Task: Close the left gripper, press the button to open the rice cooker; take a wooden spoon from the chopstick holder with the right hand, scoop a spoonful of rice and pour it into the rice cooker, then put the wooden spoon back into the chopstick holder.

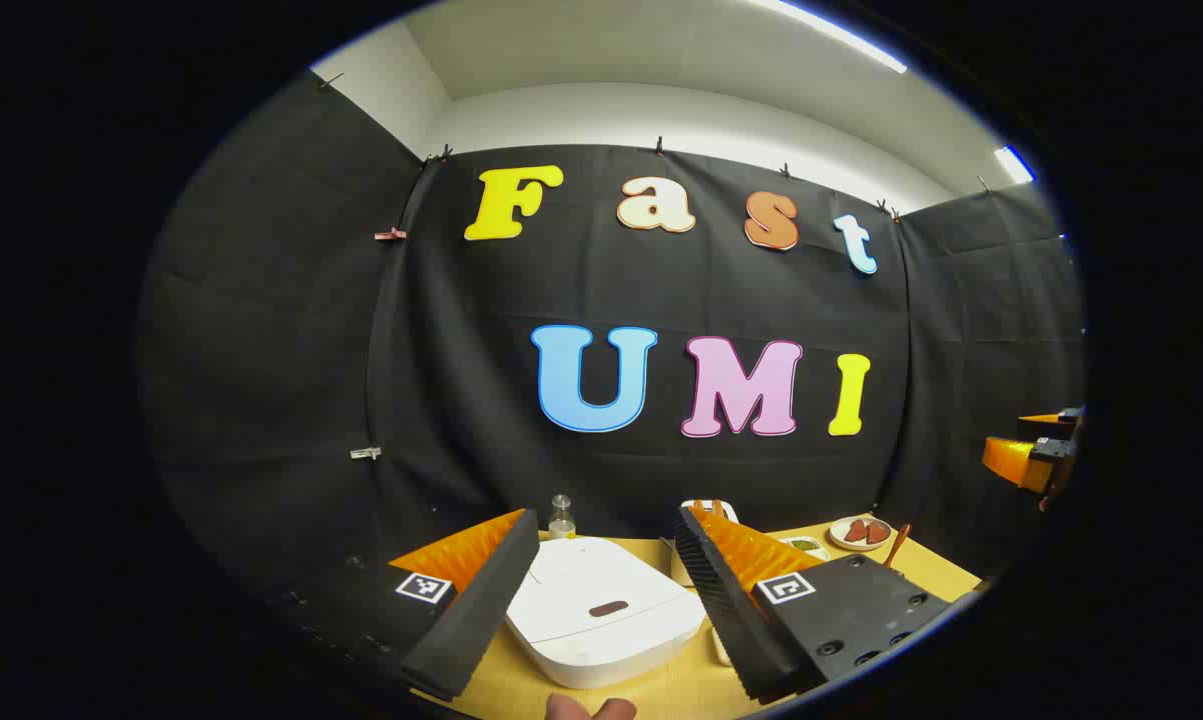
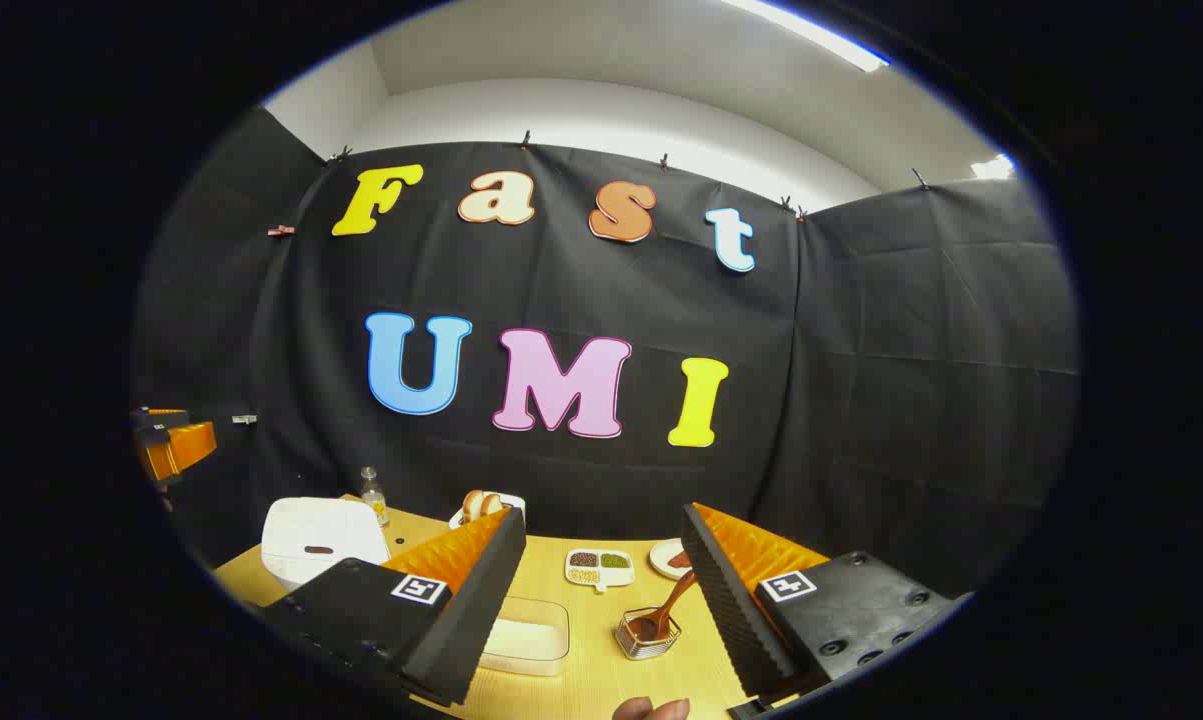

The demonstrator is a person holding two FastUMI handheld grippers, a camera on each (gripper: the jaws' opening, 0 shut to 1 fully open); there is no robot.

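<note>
The white rice cooker (image 1: 601, 610) stands on the wooden table with its lid down and a dark oval button (image 1: 608, 608) on top. My left gripper (image 1: 604, 520) hovers over it, open, with the cooker framed between its fingers. In the right gripper view the cooker (image 2: 316, 540) sits at the far left. A wooden spoon (image 2: 669, 600) leans in the wire chopstick holder (image 2: 647, 635). A clear box of rice (image 2: 528, 632) lies left of the holder. My right gripper (image 2: 601, 522) is open above them and holds nothing.
A small bottle (image 2: 371, 495), a plate of bread (image 2: 486, 505), a divided dish of beans (image 2: 599, 567) and a small plate (image 2: 671, 556) line the back of the table (image 2: 601, 690). The right gripper (image 1: 1031, 455) shows far right; the left gripper (image 2: 176, 445) far left.
</note>
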